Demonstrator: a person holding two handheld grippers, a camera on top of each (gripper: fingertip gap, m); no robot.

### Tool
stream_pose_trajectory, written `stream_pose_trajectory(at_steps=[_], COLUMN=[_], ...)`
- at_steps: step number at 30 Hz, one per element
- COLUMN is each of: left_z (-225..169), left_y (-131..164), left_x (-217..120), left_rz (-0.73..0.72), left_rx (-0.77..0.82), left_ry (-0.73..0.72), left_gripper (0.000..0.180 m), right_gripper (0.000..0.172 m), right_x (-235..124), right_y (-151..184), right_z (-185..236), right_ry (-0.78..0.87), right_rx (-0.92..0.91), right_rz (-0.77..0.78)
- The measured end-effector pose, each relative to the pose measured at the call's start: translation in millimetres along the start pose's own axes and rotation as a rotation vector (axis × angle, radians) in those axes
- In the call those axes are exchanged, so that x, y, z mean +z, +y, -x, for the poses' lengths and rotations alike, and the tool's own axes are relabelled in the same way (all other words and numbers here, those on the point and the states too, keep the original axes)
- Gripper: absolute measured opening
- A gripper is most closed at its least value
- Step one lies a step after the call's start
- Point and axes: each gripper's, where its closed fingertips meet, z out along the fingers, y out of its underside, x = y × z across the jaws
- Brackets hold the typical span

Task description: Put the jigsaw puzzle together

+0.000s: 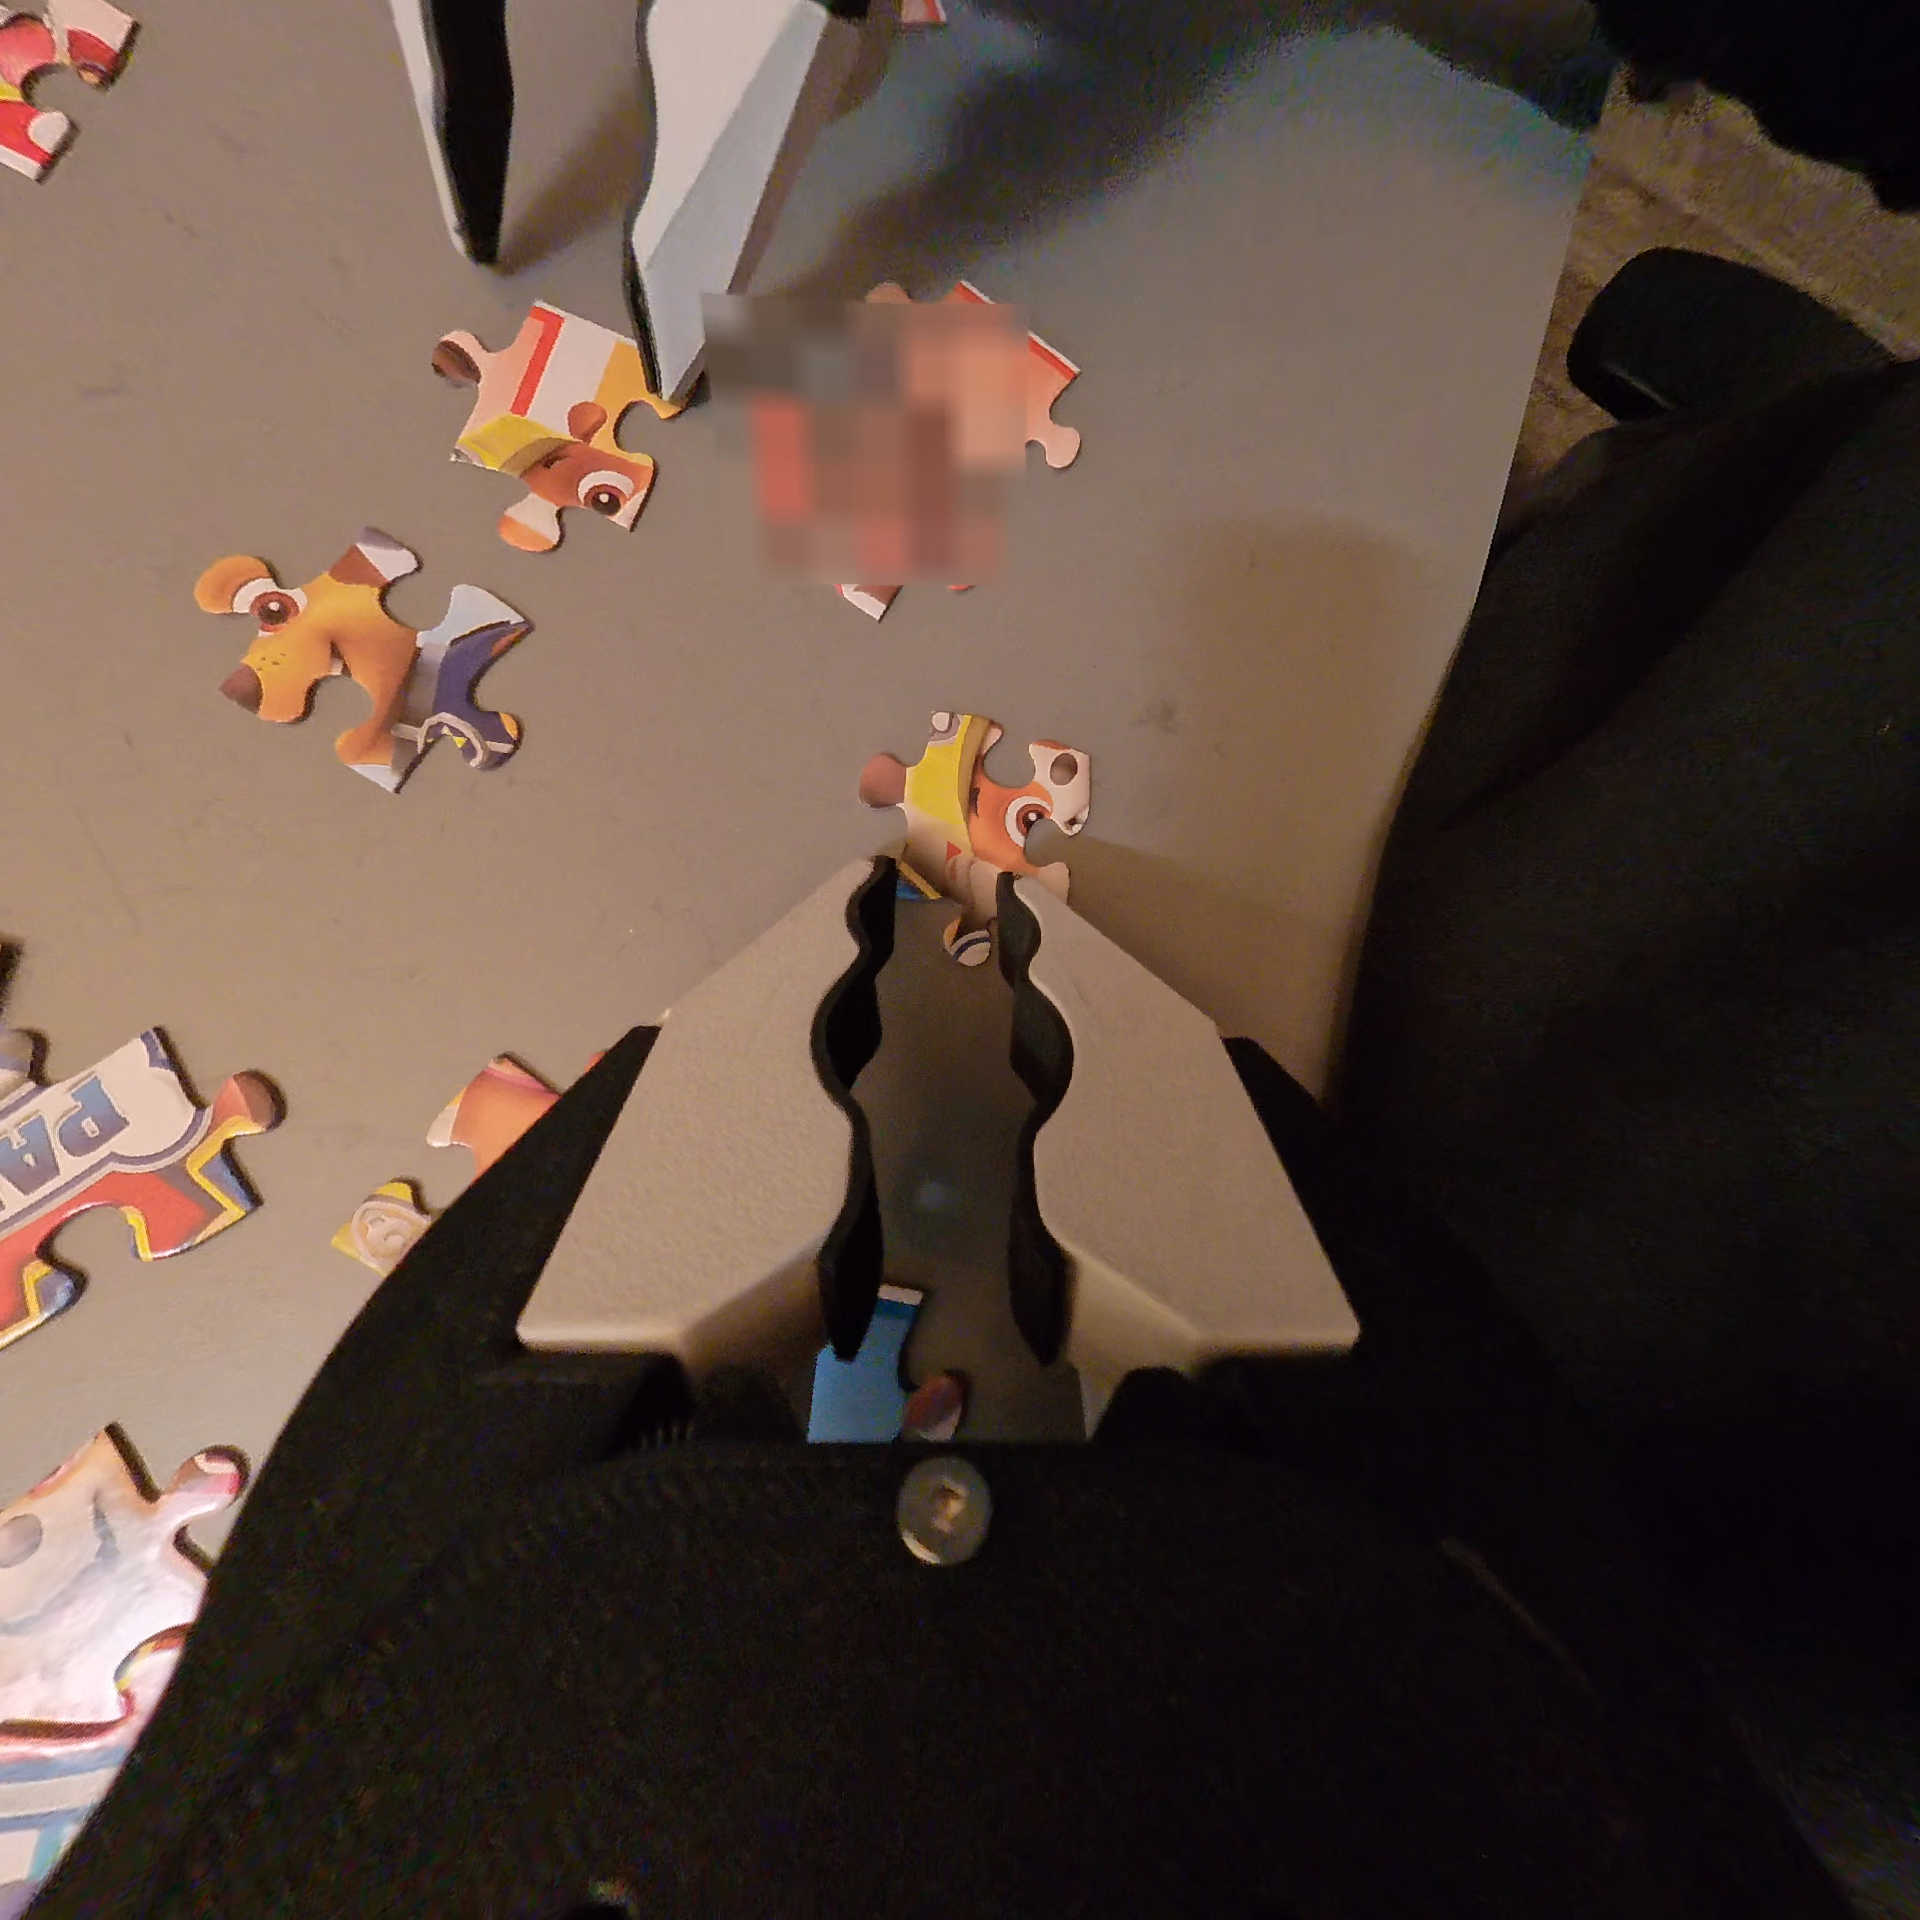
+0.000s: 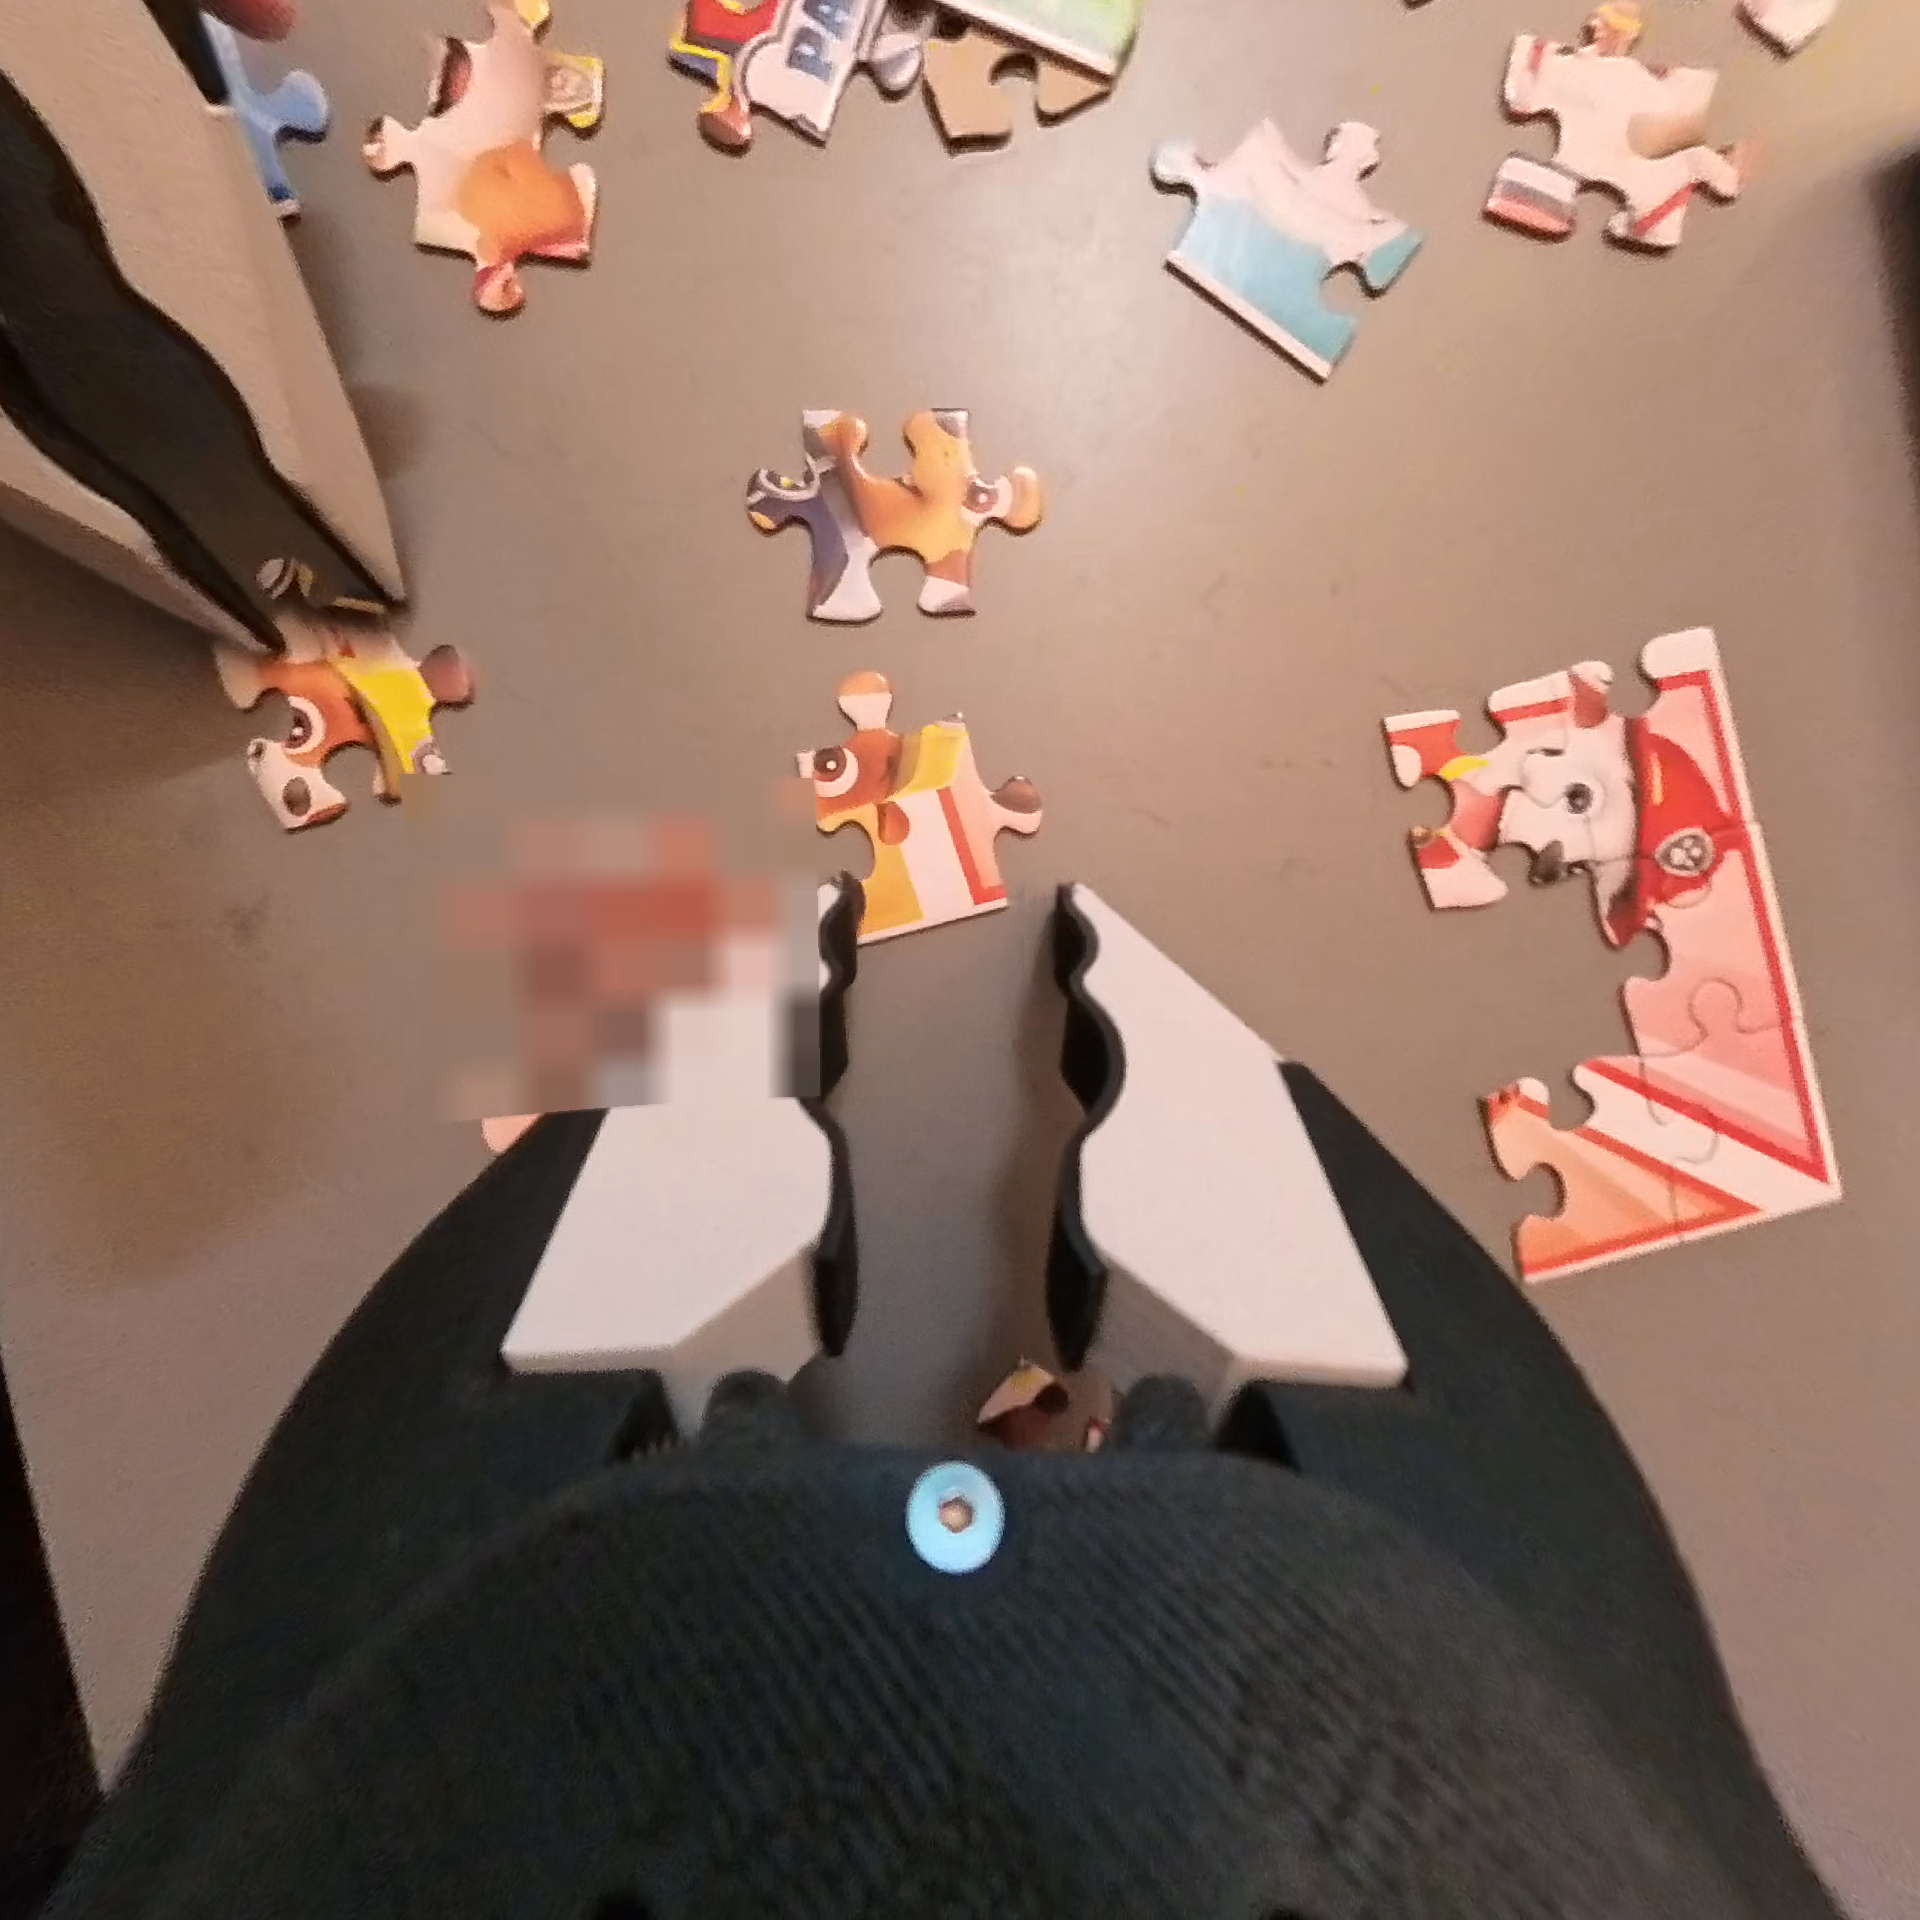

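On grey flat tabletop (image 1: pixel 1247 520), loose cardboard jigsaw pieces with cartoon pups lie scattered face up.

Left gripper (image 1: pixel 945 878), grey fingers with black wavy pads, sits low near the table's edge. Fingers are a narrow gap apart. Its tips are at the near edge of a small jigsaw piece with an orange pup face and a yellow band (image 1: pixel 977 810), which lies flat. The piece's striped lower tab pokes in between the pads. The right-side pad looks to touch the tab, and grey table shows between the tab and the other pad. No clear pinch.

Right gripper (image 2: pixel 956 904), same build, has its fingers spread wide with bare table between them. One fingertip (image 2: pixel 842 904) touches the near corner of a jigsaw piece with a brown pup eye, a yellow patch and red-white stripes (image 2: pixel 914 821). The other fingertip is clear of it.

Just beyond lies a jigsaw piece with a tan dog and purple gear (image 2: pixel 894 509). Well to the right sits a joined cluster of red-pink pieces with a white pup (image 2: pixel 1662 935). More loose pieces lie along the far side.
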Motion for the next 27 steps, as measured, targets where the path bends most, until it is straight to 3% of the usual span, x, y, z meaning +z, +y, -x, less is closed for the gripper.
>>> stream_pose_trajectory(at_steps=[7,11,13,27], left_z=[1,1,0,2], left_y=[0,0,0,4], left_x=[0,0,0,-5], left_rz=[0.008,-0.001,-0.007,-0.009], left_rx=[0.01,0.001,-0.005,-0.02], left_ry=[0.007,0.001,0.001,0.002], left_gripper=[0.015,0.015,0.015,0.014], right_gripper=[0.04,0.032,0.02,0.019], right_x=[4,8,9,9], right_y=[-6,-9,-12,-15], right_z=[4,6,9,16], right_ry=[-0.023,0.009,0.016,-0.023], right_rx=[0.056,0.059,0.062,0.114], right_rz=[-0.024,-0.044,-0.049,-0.115])
